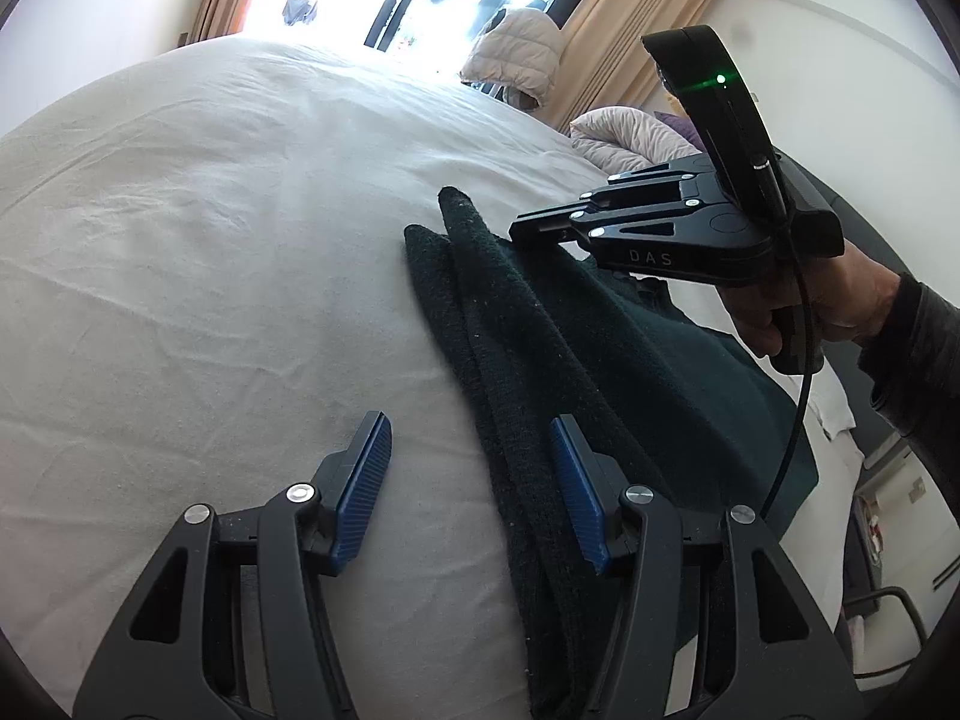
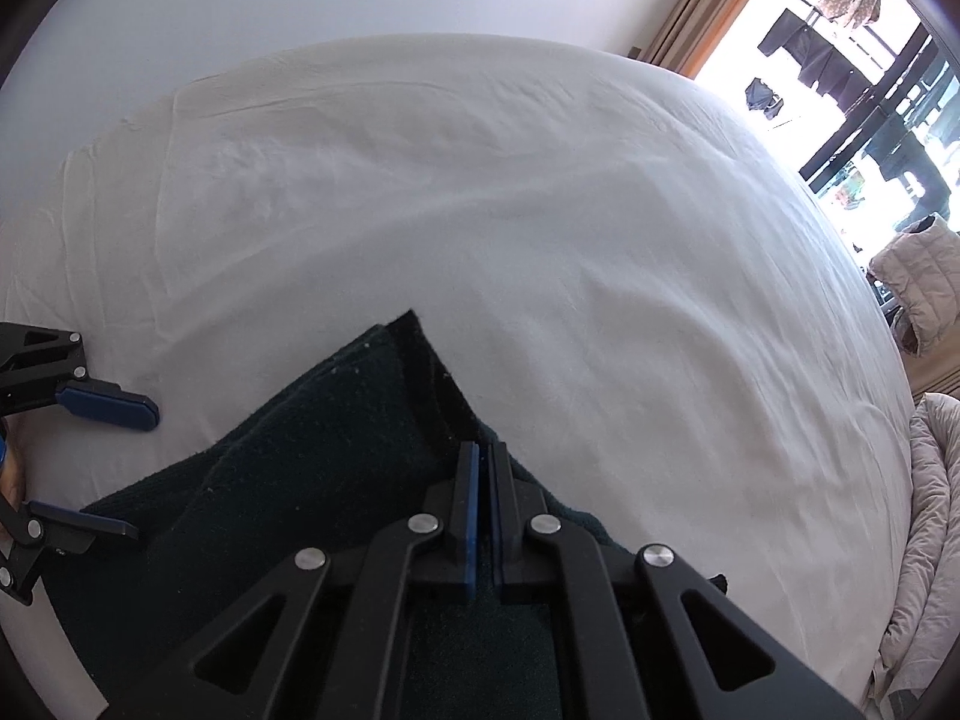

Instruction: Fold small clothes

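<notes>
A dark green knit garment [image 1: 540,372] lies partly folded on the white bed sheet [image 1: 210,240]; it also shows in the right wrist view [image 2: 312,450]. My left gripper [image 1: 471,438] is open, its right blue pad resting on the garment's near part and its left pad over bare sheet. My right gripper [image 2: 483,450] is shut on the garment's edge near a raised corner. The right gripper also shows in the left wrist view [image 1: 528,231], held by a hand above the cloth. The open left gripper shows at the left edge of the right wrist view [image 2: 135,468].
A beige quilted duvet [image 1: 630,138] is bunched at the far side of the bed, also seen in the right wrist view [image 2: 924,480]. A beige puffer jacket [image 1: 516,54] hangs by the bright window with curtains [image 1: 636,18].
</notes>
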The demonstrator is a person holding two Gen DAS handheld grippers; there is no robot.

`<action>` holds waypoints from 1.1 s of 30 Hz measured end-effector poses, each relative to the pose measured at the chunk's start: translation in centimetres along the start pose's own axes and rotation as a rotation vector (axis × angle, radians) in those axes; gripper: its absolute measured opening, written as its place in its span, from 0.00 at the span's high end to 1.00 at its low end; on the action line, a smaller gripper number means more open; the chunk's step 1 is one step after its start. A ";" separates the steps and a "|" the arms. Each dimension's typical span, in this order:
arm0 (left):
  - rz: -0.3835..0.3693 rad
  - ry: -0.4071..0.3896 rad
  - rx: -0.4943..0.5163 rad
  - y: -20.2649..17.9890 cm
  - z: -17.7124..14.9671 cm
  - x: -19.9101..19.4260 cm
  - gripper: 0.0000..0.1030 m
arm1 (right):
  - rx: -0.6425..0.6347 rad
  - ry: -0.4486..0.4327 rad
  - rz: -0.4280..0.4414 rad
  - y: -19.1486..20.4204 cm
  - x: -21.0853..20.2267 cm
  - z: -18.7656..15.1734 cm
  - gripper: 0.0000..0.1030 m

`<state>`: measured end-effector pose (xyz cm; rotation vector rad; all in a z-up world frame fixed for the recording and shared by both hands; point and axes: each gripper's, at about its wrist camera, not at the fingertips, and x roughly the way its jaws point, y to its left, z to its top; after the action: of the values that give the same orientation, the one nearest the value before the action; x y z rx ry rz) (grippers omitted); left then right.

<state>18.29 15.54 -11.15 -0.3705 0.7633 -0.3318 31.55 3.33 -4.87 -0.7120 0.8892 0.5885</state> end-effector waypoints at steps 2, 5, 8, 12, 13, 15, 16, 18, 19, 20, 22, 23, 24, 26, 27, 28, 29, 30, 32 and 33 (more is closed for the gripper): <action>-0.003 -0.001 -0.005 0.1 0.0 0.1 0.48 | 0.028 -0.011 -0.023 -0.7 -0.1 0.3 0.98; -0.007 -0.003 -0.011 0.3 -0.1 0.1 0.48 | 0.061 -0.006 -0.061 -1.0 0.8 0.5 0.98; -0.003 -0.002 -0.009 0.4 -0.1 0.0 0.48 | 0.093 0.008 -0.090 -0.9 2.1 0.6 1.00; 0.006 0.002 -0.002 0.5 -0.1 0.0 0.48 | 0.161 0.017 -0.138 -1.1 3.1 -0.5 0.99; 0.006 0.003 -0.003 0.5 -0.1 0.0 0.48 | 0.221 -0.015 -0.141 -1.7 2.4 -0.8 0.99; 0.007 0.003 -0.003 0.5 0.0 0.0 0.48 | 0.367 -0.095 -0.119 -3.2 0.3 -1.6 0.99; 0.008 0.002 -0.002 0.3 0.0 0.0 0.48 | 0.423 -0.148 -0.098 -3.6 -1.0 -2.2 0.99; 0.010 0.002 -0.001 0.2 0.1 0.0 0.48 | 0.497 -0.224 -0.036 -3.8 -3.3 -3.4 0.98; 0.012 0.002 0.001 0.2 0.1 0.0 0.48 | 0.530 -0.249 0.017 -3.6 -4.0 -4.3 0.98; 0.015 0.002 0.004 0.0 0.1 0.0 0.48 | 0.546 -0.261 0.075 -3.3 -4.2 -4.8 0.98; 0.025 0.003 0.013 -0.3 0.0 0.1 0.48 | 0.533 -0.243 0.120 -1.5 -4.2 -6.7 0.98; 0.029 0.003 0.017 -0.4 0.0 0.1 0.48 | 0.543 -0.225 0.122 -0.7 -4.0 -7.7 0.97; 0.035 0.003 0.021 -0.5 0.0 0.2 0.48 | 0.572 -0.203 0.130 -0.5 -3.4 -9.1 0.90; 0.049 0.007 0.034 -0.6 -0.1 0.3 0.48 | 0.674 -0.178 0.156 -1.1 -2.5 -12.1 0.91; 0.058 0.008 0.042 -0.7 -0.2 0.4 0.48 | 0.723 -0.209 0.184 -1.4 -2.9 -13.5 0.93; 0.066 0.008 0.050 -0.8 -0.3 0.5 0.48 | 0.763 -0.220 0.166 -1.8 -3.4 -14.8 0.92; 0.072 0.007 0.055 -0.9 -0.3 0.5 0.48 | 0.796 -0.224 0.133 -2.2 -4.2 -16.0 0.89; 0.078 0.008 0.059 -0.9 -0.4 0.6 0.48 | 0.841 -0.238 0.110 -2.9 -4.9 -17.5 0.82; 0.091 0.010 0.068 -1.1 -0.4 0.8 0.48 | 0.952 -0.230 0.037 -4.7 -6.0 -20.8 0.55; 0.099 0.010 0.074 -1.2 -0.4 0.8 0.48 | 1.014 -0.236 0.000 -5.8 -6.6 -22.6 0.49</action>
<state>18.34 14.06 -11.42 -0.2606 0.7747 -0.2684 21.43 -18.62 -7.36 0.2707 0.8322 0.1545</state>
